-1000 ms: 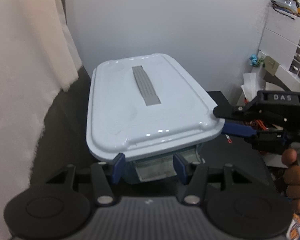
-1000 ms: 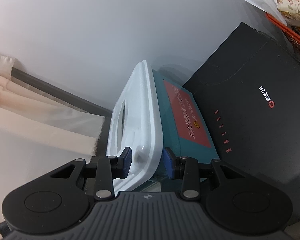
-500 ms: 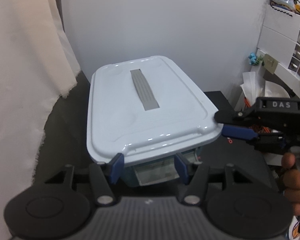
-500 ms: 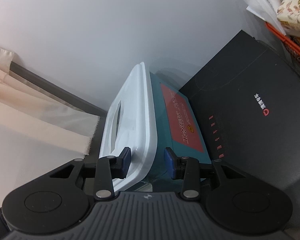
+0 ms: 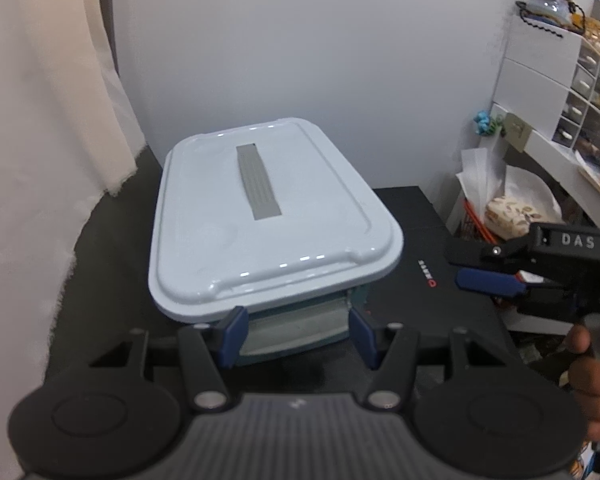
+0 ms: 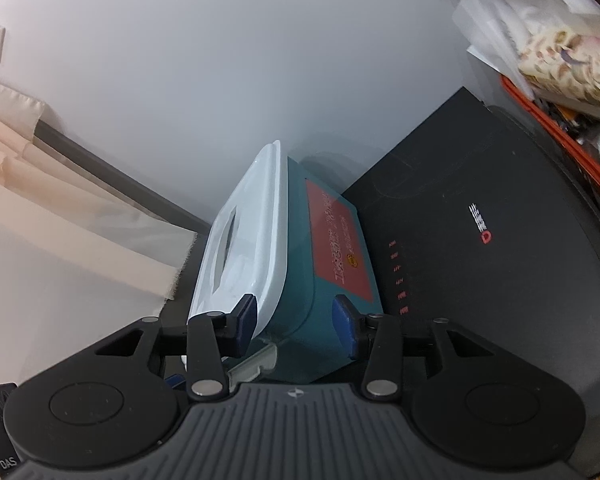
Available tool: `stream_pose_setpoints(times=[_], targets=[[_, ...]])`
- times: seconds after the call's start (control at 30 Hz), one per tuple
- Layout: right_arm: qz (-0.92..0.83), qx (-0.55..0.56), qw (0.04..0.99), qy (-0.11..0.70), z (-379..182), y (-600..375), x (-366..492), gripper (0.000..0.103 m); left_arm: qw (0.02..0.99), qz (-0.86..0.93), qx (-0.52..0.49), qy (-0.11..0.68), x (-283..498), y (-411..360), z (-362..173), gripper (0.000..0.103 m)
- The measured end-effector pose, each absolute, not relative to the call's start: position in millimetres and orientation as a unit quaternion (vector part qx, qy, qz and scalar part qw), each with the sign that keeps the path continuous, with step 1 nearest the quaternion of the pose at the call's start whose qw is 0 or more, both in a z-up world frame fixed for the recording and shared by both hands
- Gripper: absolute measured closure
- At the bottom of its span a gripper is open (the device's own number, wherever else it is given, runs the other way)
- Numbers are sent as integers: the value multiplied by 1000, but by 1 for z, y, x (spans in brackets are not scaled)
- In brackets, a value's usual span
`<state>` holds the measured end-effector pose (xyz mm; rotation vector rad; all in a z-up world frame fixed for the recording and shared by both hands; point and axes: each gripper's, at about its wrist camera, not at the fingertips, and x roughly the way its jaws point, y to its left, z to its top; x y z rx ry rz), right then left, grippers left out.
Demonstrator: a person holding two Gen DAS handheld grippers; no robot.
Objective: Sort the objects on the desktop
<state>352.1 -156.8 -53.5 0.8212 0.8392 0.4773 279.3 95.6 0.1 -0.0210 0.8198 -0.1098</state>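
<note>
The dark desk (image 5: 112, 264) runs to the cream curtain (image 5: 40, 160) at nine o'clock and the white wall at twelve. The black flat box (image 6: 480, 216) fills the three o'clock side, flush against the teal storage box (image 5: 300, 320) with its white lid (image 5: 268, 216) at centre. The left gripper (image 5: 298, 330) is released, jaws wide at six o'clock just short of the near end. The right gripper (image 6: 296, 320) is opening, pads clear of the box's corner.
</note>
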Motion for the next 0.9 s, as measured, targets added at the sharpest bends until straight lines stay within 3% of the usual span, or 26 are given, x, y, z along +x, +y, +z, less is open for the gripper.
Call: stream_pose_setpoints(times=[0.33,0.57,0.73,0.9], targets=[[245,320,839,367,-46,-165,312,37,920,-79,14,384,259,69,11,44],[243,234,879,337,-39,-170,278,34,921,-95,-5,377,246,57,14,44],[233,216,892,320,-39,-177,258,16,922,-89,-17,376,239,58,14,44],[234,212,900,301,-36,-185,243,9,923,-84,-19,375,231,58,15,44]])
